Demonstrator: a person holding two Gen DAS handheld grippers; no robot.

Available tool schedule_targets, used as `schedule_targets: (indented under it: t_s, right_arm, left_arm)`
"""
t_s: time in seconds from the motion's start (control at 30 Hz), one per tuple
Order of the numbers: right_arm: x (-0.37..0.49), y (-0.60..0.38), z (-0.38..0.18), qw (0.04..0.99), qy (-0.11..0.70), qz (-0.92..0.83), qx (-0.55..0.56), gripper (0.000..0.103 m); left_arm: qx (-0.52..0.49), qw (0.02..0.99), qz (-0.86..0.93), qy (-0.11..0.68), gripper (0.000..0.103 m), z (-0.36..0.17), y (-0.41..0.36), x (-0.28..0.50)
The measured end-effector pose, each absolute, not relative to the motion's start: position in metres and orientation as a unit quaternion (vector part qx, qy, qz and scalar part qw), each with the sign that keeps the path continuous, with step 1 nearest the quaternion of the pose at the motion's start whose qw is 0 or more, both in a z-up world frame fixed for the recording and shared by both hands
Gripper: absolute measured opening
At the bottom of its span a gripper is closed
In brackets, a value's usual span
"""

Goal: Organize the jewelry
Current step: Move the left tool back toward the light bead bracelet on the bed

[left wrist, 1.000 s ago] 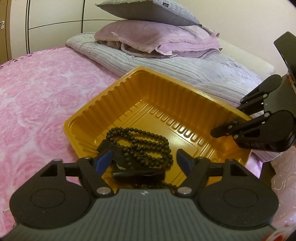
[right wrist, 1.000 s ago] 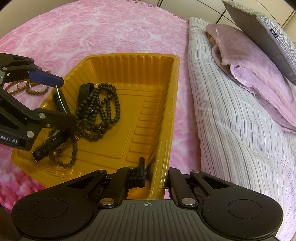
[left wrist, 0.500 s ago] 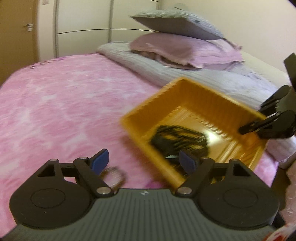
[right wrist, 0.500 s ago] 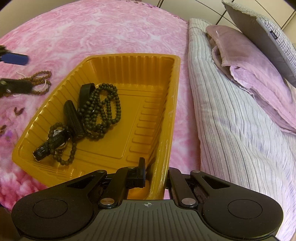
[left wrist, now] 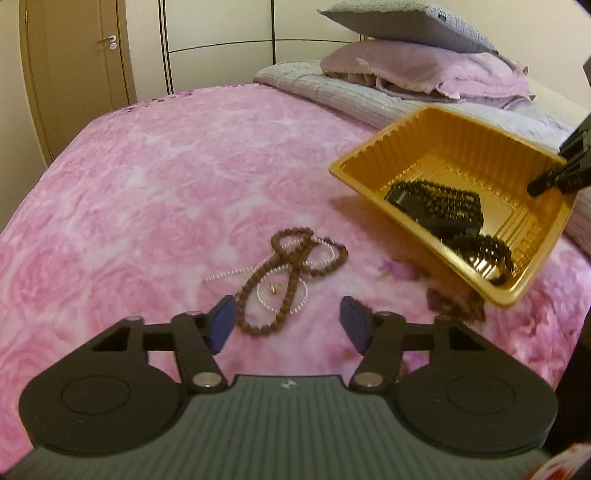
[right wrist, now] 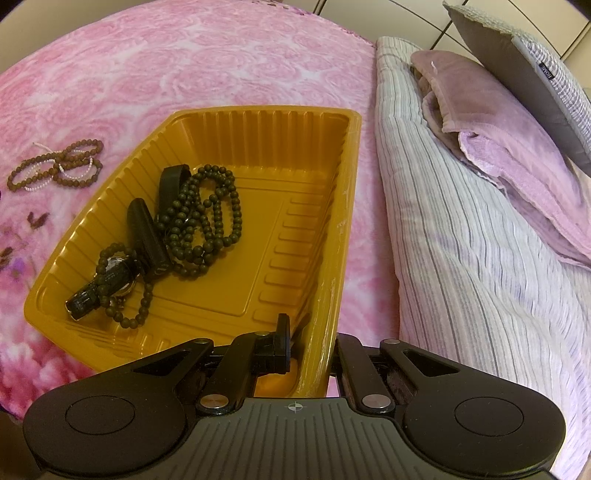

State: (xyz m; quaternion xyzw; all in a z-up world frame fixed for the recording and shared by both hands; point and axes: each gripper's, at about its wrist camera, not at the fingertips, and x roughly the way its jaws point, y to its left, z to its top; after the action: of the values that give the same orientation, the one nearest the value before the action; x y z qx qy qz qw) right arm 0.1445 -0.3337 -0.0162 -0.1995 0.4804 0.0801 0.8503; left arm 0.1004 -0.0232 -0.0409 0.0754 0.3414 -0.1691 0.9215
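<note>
A brown bead necklace (left wrist: 291,273) lies tangled with a thin white pearl strand (left wrist: 236,273) on the pink bedspread. My left gripper (left wrist: 288,317) hovers just short of them; its jaws are closing, with only the necklace's near loop between the blue pads and nothing gripped. The tilted gold plastic tray (right wrist: 354,147) holds a dark bead necklace (right wrist: 207,214) and a black watch (right wrist: 110,280). My right gripper (right wrist: 314,347) is shut on the tray's near wall. The brown beads (right wrist: 62,166) lie left of the tray.
A striped grey quilt (right wrist: 461,229) lies right of the tray, with a mauve blanket (right wrist: 509,122) and a grey pillow (left wrist: 406,22) stacked on it. A wooden door (left wrist: 77,74) and wardrobe panels stand behind the bed. A tiny gold piece (left wrist: 272,288) sits among the beads.
My left gripper has left the tray and swung left over the bedspread to the brown beads, its jaws narrowing. The right gripper and the tray have not moved.
</note>
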Motion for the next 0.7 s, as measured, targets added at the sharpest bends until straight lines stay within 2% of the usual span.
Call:
schedule_targets:
  t_s: [0.23, 0.3, 0.53, 0.6, 0.7]
  right_arm:
    - [0.145, -0.334, -0.016, 0.850, 0.481, 0.080, -0.199, 0.005]
    - [0.145, -0.334, -0.016, 0.850, 0.481, 0.081, -0.199, 0.006]
    - [0.146, -0.335, -0.018, 0.849, 0.483, 0.079, -0.198, 0.006]
    - [0.146, -0.336, -0.018, 0.849, 0.483, 0.079, -0.197, 0.006]
    - [0.146, -0.336, -0.018, 0.849, 0.483, 0.079, -0.198, 0.006]
  left_arm:
    - [0.160, 0.910, -0.172, 0.342, 0.020, -0.058, -0.037, 0.112]
    - [0.193, 0.900, -0.185, 0.345, 0.016, -0.064, -0.039, 0.118]
    - [0.282, 0.859, -0.239, 0.355, 0.014, -0.076, -0.046, 0.128]
    - [0.278, 0.854, -0.250, 0.363, 0.006, -0.074, -0.046, 0.131]
    - [0.259, 0.863, -0.248, 0.356, 0.006, -0.059, -0.041, 0.135]
